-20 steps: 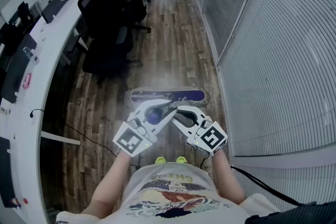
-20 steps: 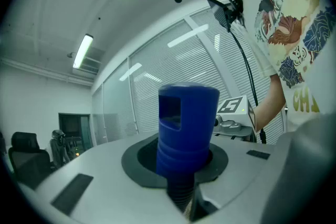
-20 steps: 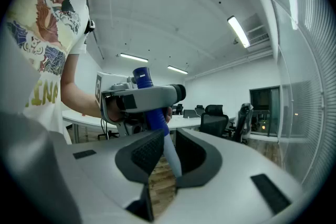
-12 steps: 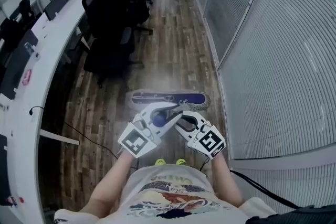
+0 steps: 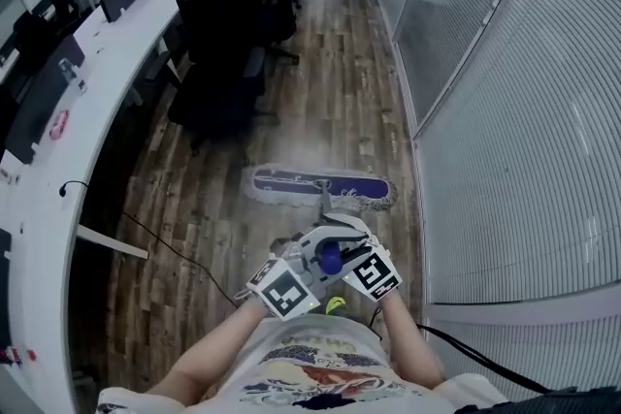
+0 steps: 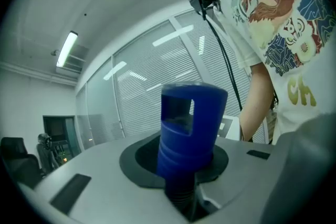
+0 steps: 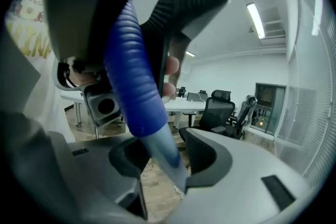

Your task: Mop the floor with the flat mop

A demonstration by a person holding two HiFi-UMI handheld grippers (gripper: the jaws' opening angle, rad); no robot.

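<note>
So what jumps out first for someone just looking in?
The flat mop lies crosswise on the wood floor, mid-aisle ahead of the person. Nearer, both grippers clamp its blue-tipped handle: left hand-held gripper at the top end, right hand-held gripper just below. Black office chairs crowd the left.

Mop grip [image 6: 189,128] is ribbed plastic — pad [image 5: 291,179] cloth, floor [image 5: 330,63] wood.

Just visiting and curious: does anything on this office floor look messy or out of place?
A thin black cable trails loose across the brown wooden floor beside the long white desk, left of the purple flat mop head.
</note>
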